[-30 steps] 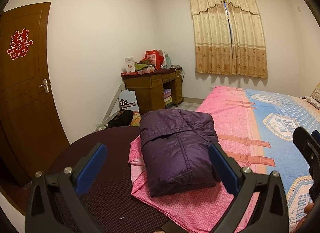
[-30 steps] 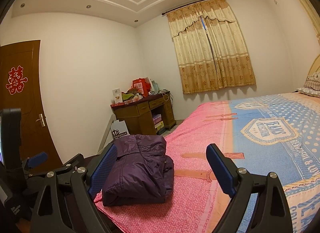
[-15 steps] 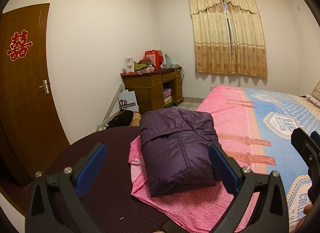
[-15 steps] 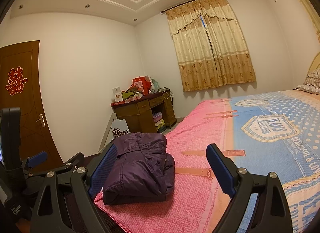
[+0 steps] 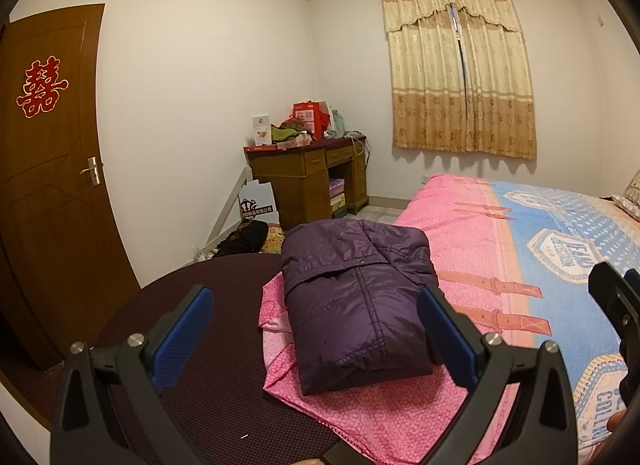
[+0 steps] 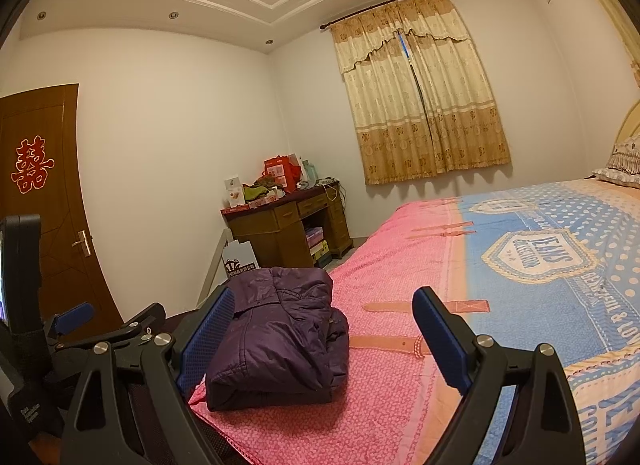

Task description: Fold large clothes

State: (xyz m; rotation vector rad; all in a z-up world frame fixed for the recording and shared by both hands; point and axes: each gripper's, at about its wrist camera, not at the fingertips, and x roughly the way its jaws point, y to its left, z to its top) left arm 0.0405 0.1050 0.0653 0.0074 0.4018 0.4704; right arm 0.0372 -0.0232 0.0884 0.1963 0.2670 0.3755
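purple jacket (image 5: pixel 356 297) sits folded in a compact bundle at the pink corner of the bed (image 5: pixel 500 249), centre of the left wrist frame, lower left-centre of the right one. left hand-held gripper (image 5: pixel 316 329) released, jaws wide, nothing between pads. right hand-held gripper (image 6: pixel 324 329) also released, clear of the fabric.

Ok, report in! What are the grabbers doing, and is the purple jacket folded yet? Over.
Left gripper and right gripper: jaws open, holding nothing. Purple jacket lies folded in a bundle on the pink bedspread, untouched. Nothing in the way.
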